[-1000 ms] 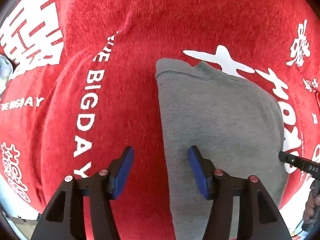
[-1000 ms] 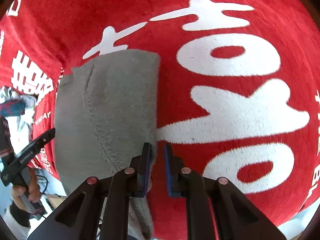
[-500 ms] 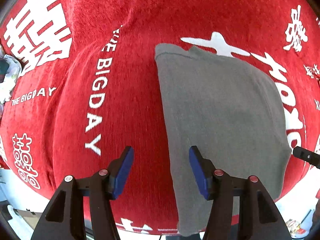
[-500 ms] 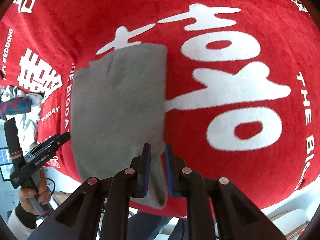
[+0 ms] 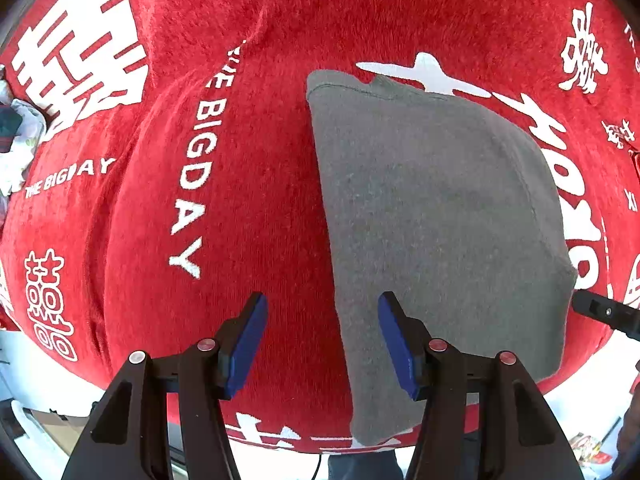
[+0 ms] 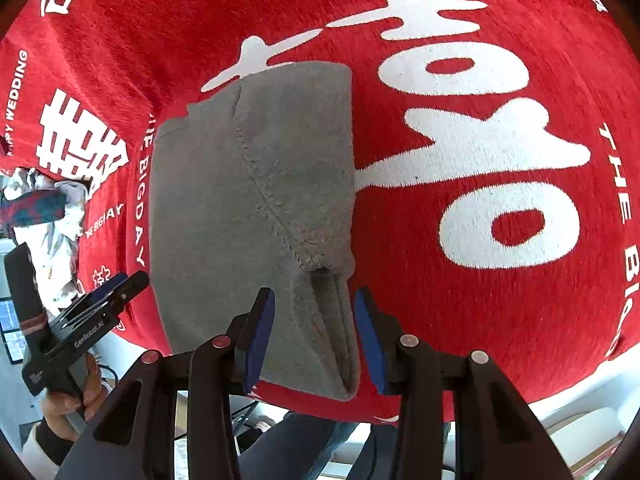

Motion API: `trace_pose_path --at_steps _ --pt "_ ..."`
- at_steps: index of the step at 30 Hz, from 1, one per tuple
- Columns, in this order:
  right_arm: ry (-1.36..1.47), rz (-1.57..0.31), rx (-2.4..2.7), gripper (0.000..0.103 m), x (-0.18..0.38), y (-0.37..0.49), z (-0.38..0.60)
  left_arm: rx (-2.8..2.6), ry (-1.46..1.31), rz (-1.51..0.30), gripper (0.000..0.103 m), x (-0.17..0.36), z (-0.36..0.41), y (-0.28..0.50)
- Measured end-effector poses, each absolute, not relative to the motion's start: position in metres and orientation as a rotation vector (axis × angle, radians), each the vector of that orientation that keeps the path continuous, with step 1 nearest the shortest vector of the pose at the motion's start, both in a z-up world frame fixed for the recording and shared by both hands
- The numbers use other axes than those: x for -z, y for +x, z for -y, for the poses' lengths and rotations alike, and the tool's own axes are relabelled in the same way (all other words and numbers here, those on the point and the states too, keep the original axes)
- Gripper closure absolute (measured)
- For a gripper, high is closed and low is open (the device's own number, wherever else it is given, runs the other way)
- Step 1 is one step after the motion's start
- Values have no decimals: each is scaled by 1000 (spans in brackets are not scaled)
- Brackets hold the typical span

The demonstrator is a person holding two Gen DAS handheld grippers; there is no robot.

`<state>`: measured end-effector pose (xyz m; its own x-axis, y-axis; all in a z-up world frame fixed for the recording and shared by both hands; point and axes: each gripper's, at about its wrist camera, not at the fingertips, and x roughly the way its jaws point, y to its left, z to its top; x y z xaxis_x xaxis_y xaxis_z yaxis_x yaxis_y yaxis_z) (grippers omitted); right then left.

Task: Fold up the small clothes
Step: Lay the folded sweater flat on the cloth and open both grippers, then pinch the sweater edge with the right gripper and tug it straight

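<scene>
A grey knitted garment (image 5: 432,220) lies folded flat on the red printed cloth (image 5: 256,184). In the right wrist view the garment (image 6: 248,208) shows a seam and a pocket-like opening near its near edge. My left gripper (image 5: 322,340) is open and empty, above the garment's left edge. My right gripper (image 6: 314,332) is open, its jaws straddling the garment's near right corner without gripping it. The left gripper also shows in the right wrist view (image 6: 108,292) at the garment's left side. The right gripper's tip shows at the right edge of the left wrist view (image 5: 604,312).
The red cloth (image 6: 480,320) with white lettering covers the table; its near edge runs just below the garment. A pile of patterned clothes (image 6: 40,208) lies at the far left, also seen in the left wrist view (image 5: 16,136).
My right gripper has opened and let go of the garment's right edge. Both grippers have drawn back toward the table's near edge. The garment stays flat.
</scene>
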<state>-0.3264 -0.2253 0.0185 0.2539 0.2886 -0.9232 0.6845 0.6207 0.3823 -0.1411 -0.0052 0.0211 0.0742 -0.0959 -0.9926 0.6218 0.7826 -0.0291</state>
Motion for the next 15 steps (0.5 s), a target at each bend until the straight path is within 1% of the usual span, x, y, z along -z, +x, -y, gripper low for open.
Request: trace_pose_path --at_steps 5,6,7,8,9,13,14,15 --pt "926 -1347 320 57 -12 -326 218 569 458 -1444 44 -16 0 -148" --pt "927 -1348 319 57 -11 -326 217 564 455 -1452 35 -14 -1 -149" --pt "927 -1348 321 57 -10 -326 215 556 453 -1455 13 -13 -3 -151" --pt "930 -1345 326 57 -9 -326 215 551 448 -1451 6 -14 -4 -152" --pt "933 -1340 331 57 -9 -325 215 549 443 -1439 4 -15 -5 -154" --pt "978 -1304 352 58 -5 -323 221 552 457 -1446 4 -13 -6 -157" --pt "997 -1296 349 72 -3 -322 223 553 457 -1451 4 -12 -6 -157" --pt "1008 -1291 343 89 -2 -321 224 553 458 -1454 4 -12 -6 -157"
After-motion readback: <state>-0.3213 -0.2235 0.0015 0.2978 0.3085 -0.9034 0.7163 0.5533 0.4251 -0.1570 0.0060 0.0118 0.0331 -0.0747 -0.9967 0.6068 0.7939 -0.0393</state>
